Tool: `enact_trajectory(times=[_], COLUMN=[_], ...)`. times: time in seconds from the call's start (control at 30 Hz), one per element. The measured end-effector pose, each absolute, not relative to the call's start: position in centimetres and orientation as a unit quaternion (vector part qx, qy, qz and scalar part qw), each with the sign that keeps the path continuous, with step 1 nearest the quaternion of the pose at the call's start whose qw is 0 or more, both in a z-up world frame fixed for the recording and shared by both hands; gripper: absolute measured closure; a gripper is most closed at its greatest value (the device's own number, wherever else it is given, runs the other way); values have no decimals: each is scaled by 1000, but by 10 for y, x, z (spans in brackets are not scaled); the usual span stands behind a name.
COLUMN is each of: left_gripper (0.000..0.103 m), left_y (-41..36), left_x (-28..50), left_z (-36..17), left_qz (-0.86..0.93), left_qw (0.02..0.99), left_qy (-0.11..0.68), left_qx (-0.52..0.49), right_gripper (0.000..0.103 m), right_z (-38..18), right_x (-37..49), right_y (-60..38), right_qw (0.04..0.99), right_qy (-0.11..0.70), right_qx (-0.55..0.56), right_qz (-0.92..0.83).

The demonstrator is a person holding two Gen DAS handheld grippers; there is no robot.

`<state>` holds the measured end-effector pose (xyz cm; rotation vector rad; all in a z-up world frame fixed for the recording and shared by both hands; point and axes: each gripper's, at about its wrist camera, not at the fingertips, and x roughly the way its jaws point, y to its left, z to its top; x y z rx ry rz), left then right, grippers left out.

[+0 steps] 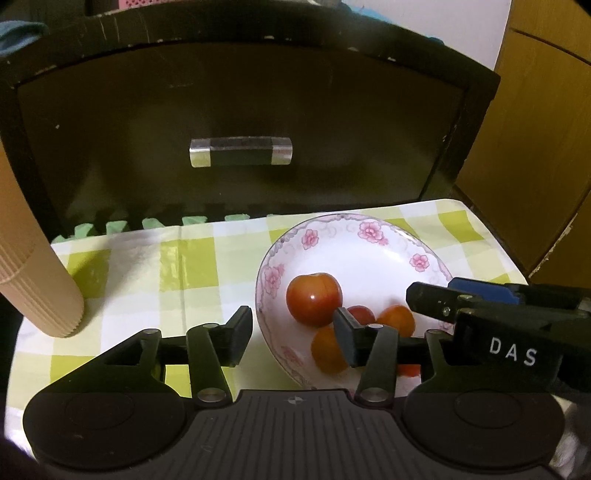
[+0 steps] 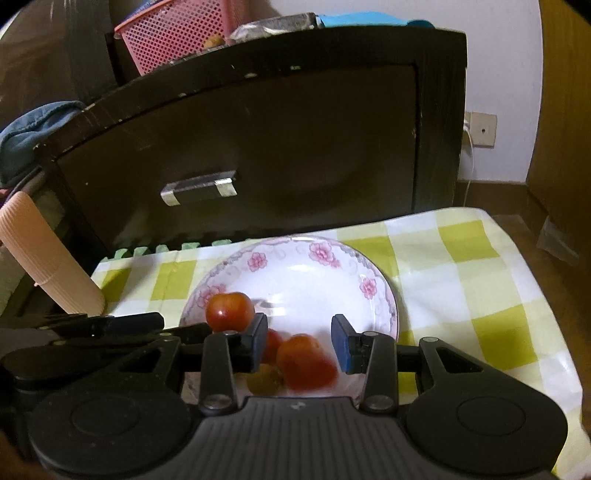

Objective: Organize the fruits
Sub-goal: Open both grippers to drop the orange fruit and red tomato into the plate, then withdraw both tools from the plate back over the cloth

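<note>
A white plate with pink flowers (image 1: 369, 251) (image 2: 314, 266) sits on a green-checked cloth and holds several red and orange fruits. The largest red one (image 1: 313, 298) (image 2: 229, 311) lies at the plate's left. Smaller orange ones (image 1: 397, 319) lie near its front. My left gripper (image 1: 293, 332) is open and empty, over the plate's left rim. My right gripper (image 2: 299, 339) is open above the plate's front; a blurred red-orange fruit (image 2: 304, 362) lies between and below its fingers, not gripped. The right gripper's body (image 1: 498, 325) shows at the right of the left wrist view.
A dark cabinet drawer front with a metal handle (image 1: 241, 151) (image 2: 199, 187) stands right behind the cloth. A ribbed beige cylinder (image 1: 40, 291) (image 2: 55, 273) leans at the left. A pink basket (image 2: 177, 33) sits on top of the cabinet.
</note>
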<state>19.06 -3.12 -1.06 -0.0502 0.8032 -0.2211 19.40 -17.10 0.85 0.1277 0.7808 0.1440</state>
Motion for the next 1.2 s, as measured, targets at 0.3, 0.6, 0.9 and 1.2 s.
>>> enact_trajectory(times=[0.3,0.6,0.9,1.2], left_gripper=[40,40,37,36], left_y=[-35,-37,-27,-30], left_x=[171,138,92,38], left_z=[-3,-10,-13,-23], left_qz=[-118,-134,-151,-182], left_qw=[914,906,896,880], left_qy=[388,401,417,437], left_qx=[-9,14,21,50], right_gripper=[66,66,66,65], right_z=[22,16,7,5], right_x=[175,140,102,65], right_y=[-173,-175,-171,-157], right_qw=[922,914,902,895], right_qy=[378,396,419,431], right_qx=[58,55,61,54], right_qz=[66,72,83,104])
